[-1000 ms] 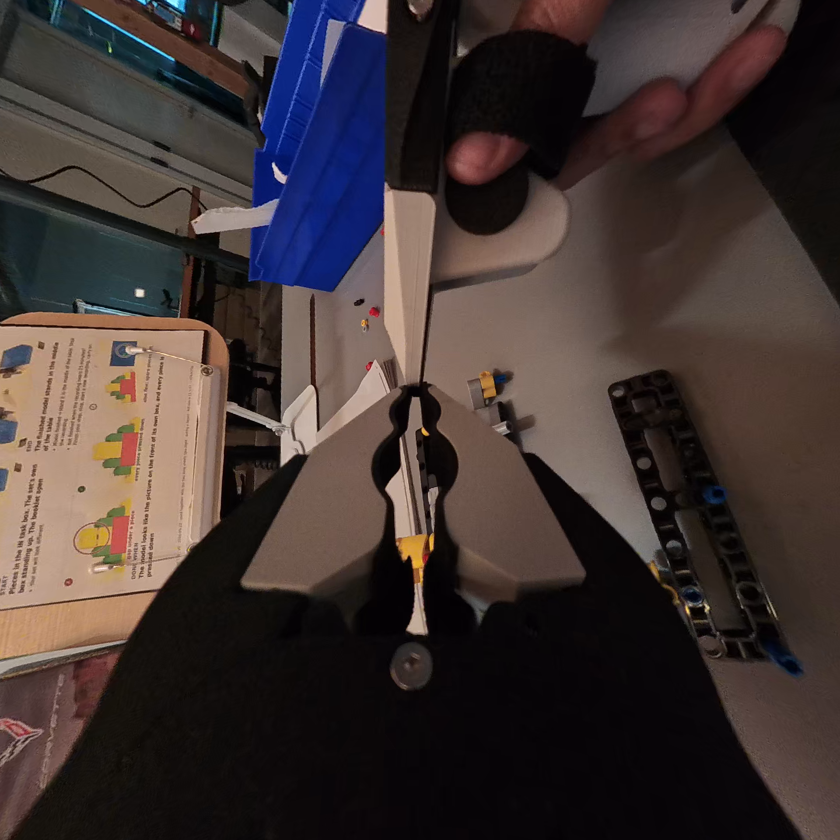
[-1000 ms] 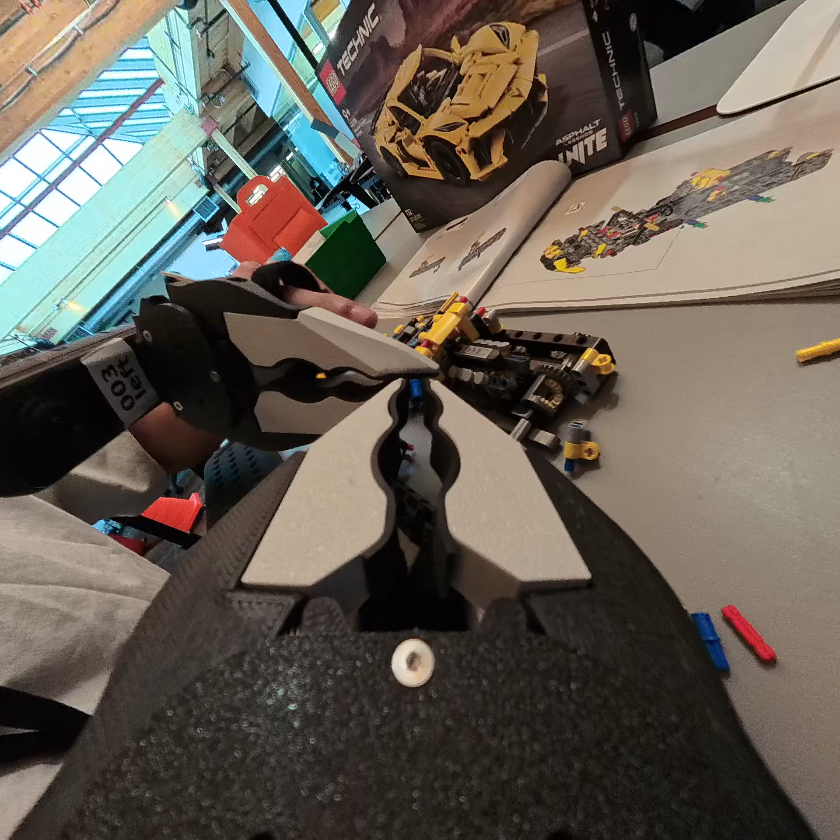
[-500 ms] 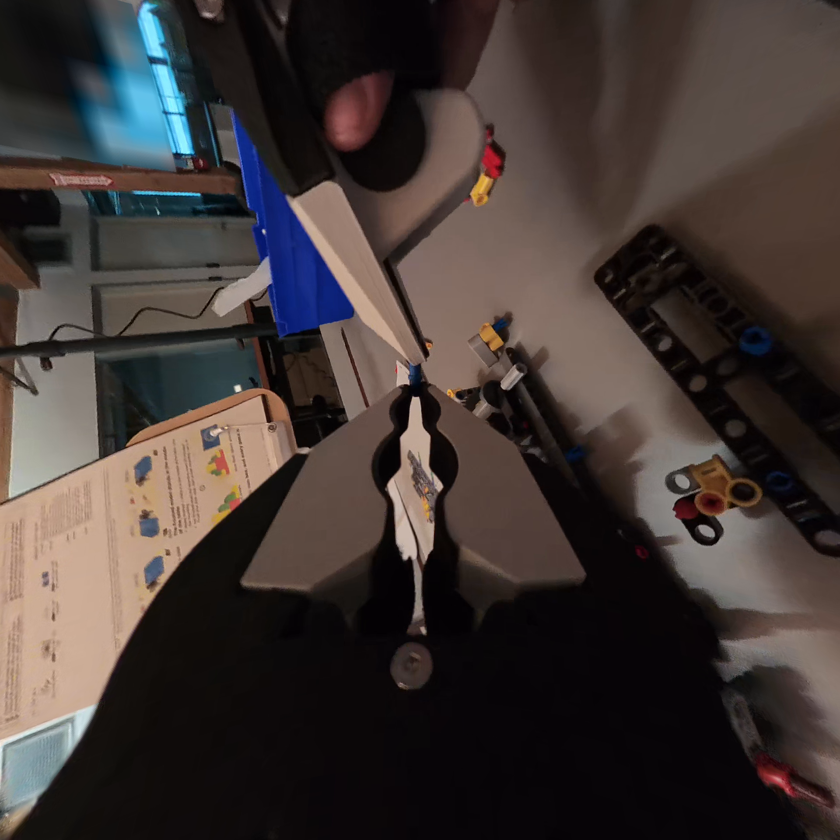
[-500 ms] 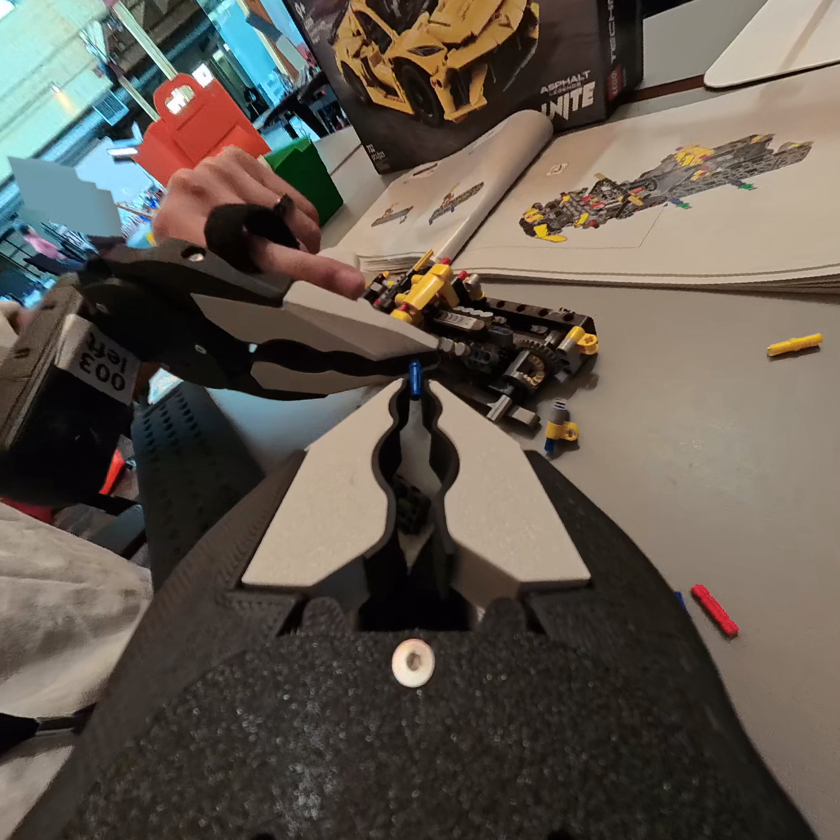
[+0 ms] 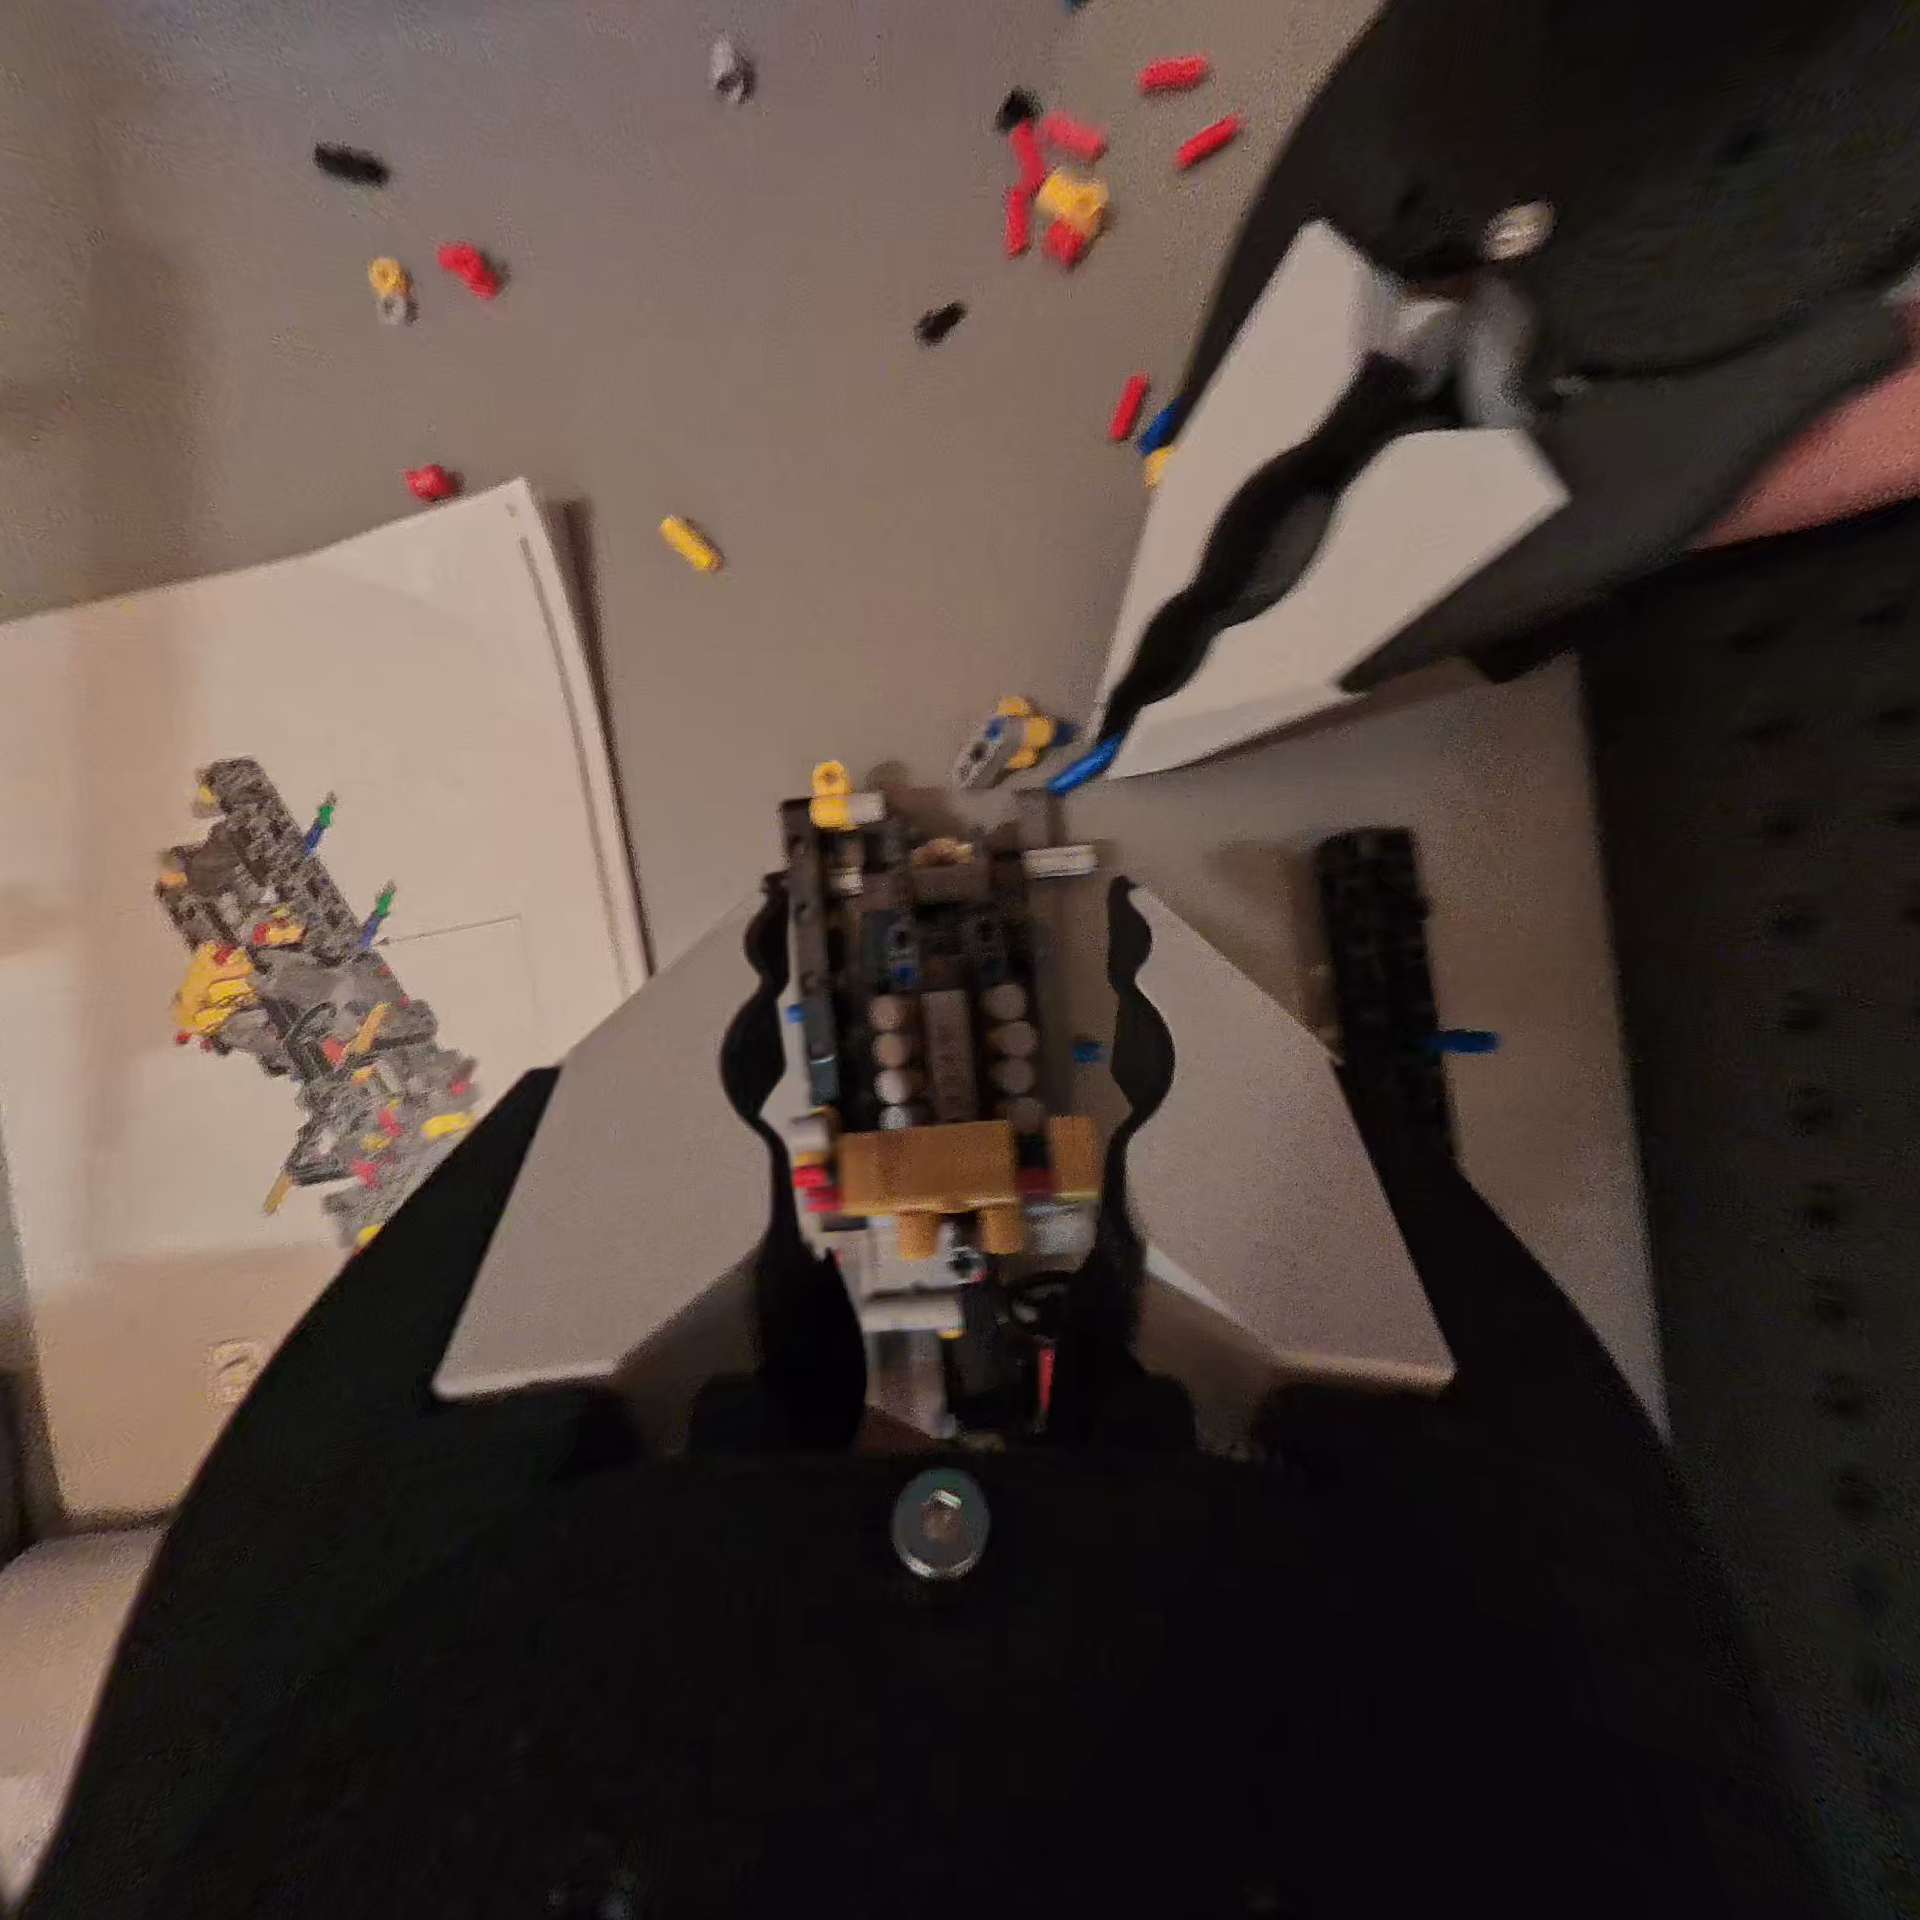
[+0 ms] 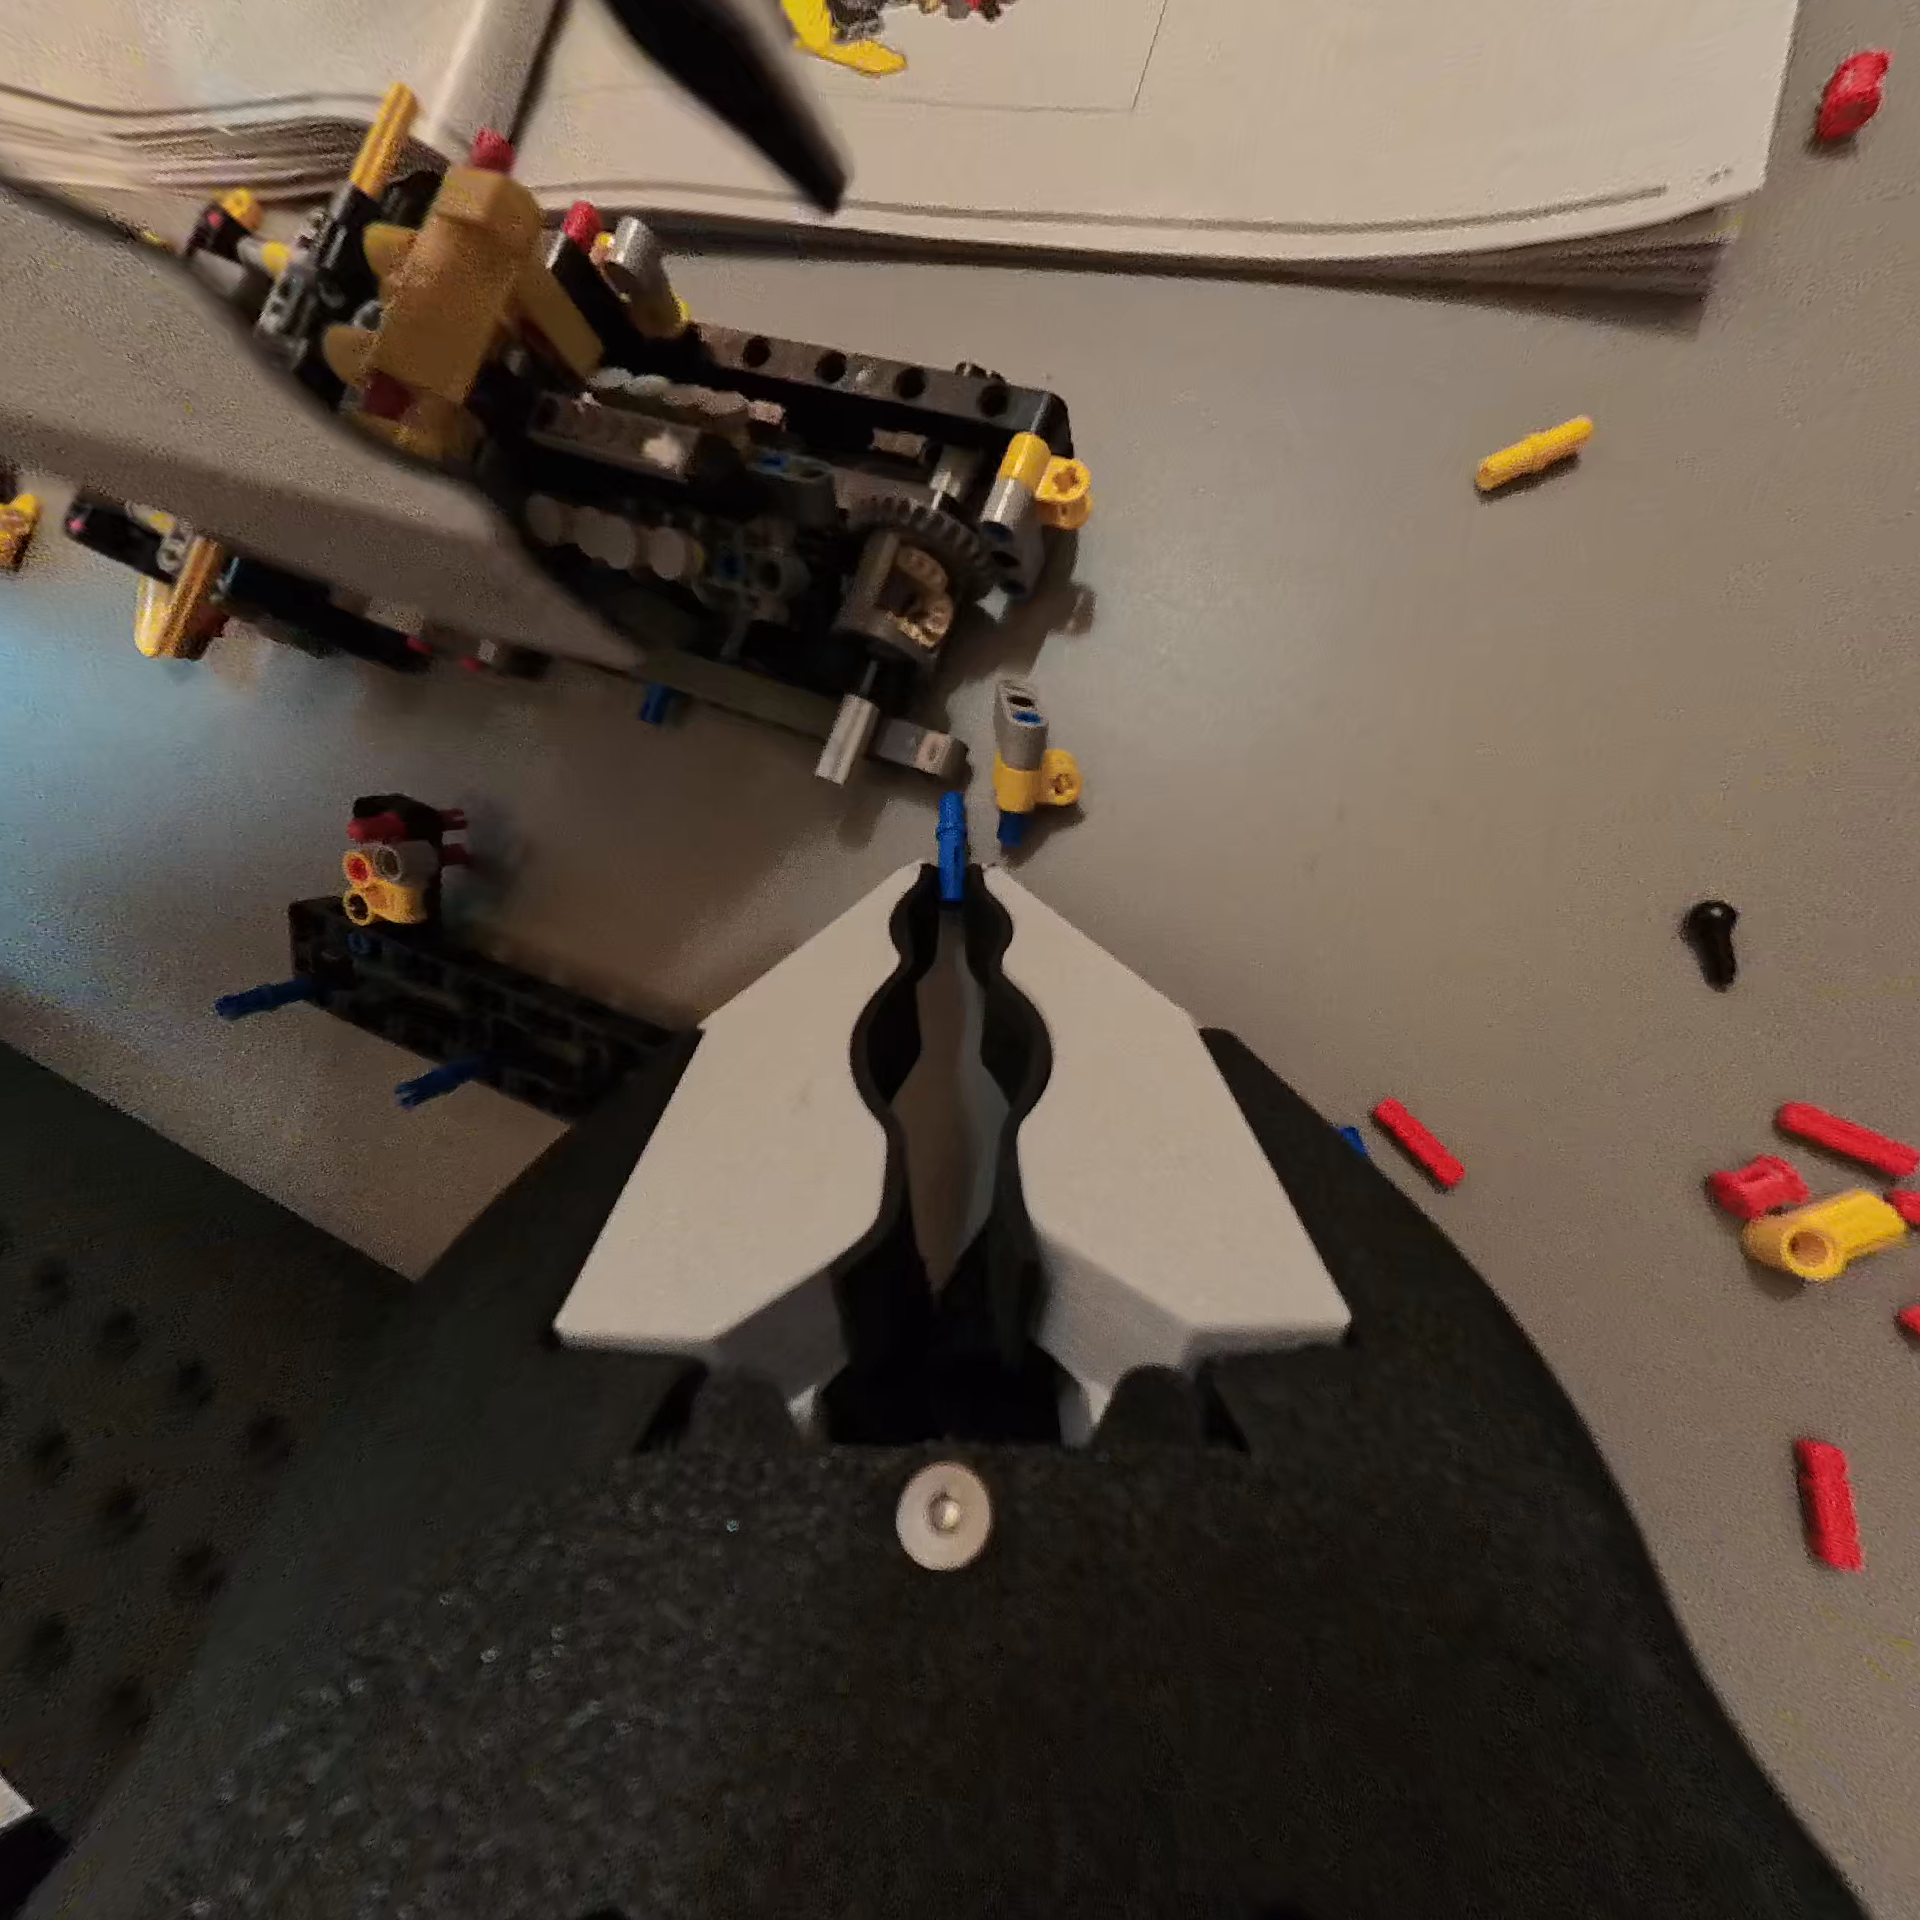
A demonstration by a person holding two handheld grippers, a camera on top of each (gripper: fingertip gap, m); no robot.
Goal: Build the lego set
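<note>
The partly built black-and-yellow lego chassis lies flat on the grey tabletop, just in front of the open white instruction booklet. Our left gripper is spread wide with the chassis between its two fingers; we cannot tell from the blurred wrist view whether the pads touch the sides. Our right gripper is clenched on a small blue lego pin, which sticks out past the fingertips and points toward the gear end of the chassis, close to a loose grey-and-yellow connector piece. A long black lego beam frame with blue pins in it lies apart, nearer the right gripper's side. Loose red, yellow and black small pieces are scattered further out. We judge the step in hand to be pin insertion: one gripper steadies the model, the other brings the pin. The next move calls for the left gripper to close on the chassis, then for the pin to be lined up with its hole and pushed straight in. Which hole is meant, we cannot tell.
</note>
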